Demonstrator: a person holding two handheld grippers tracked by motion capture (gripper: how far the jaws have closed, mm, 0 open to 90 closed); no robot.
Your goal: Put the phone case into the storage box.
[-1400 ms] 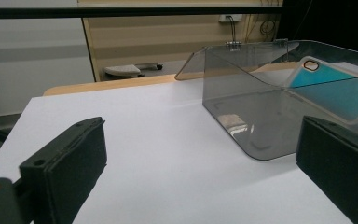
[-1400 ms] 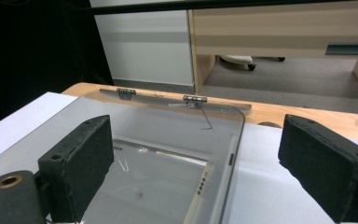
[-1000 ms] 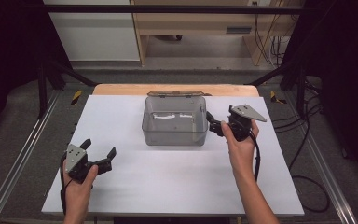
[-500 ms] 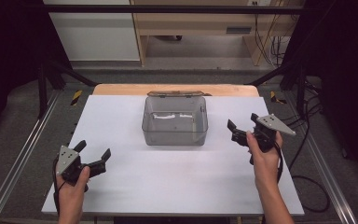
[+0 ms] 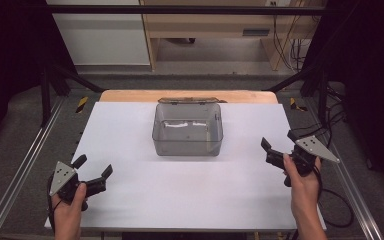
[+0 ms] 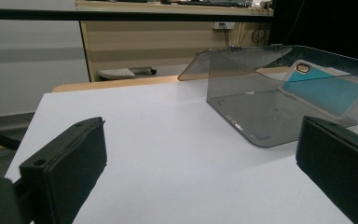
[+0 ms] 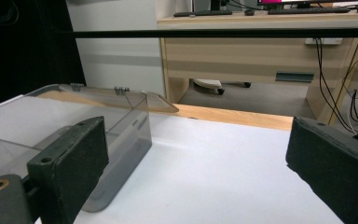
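Note:
A clear smoky-grey plastic box (image 5: 188,131) stands in the middle of the white table (image 5: 180,190), its hinged lid (image 5: 187,100) folded open behind it. In the left gripper view a teal phone case (image 6: 326,91) leans inside the box (image 6: 279,100). My left gripper (image 5: 93,165) is held at the near left corner, open and empty, well away from the box. My right gripper (image 5: 278,139) hovers open and empty to the right of the box. From the right gripper view the box (image 7: 116,126) lies ahead on the left, outside the wide-spread jaws.
A wooden board (image 5: 130,95) runs along the table's far edge. Metal rails (image 5: 25,165) flank both sides, and cables (image 5: 337,200) trail off the right. A desk (image 7: 261,51) stands beyond the table.
The right gripper has drawn back from the box's right wall, going right and nearer. The left gripper has slid left and toward the near edge. Both stayed open.

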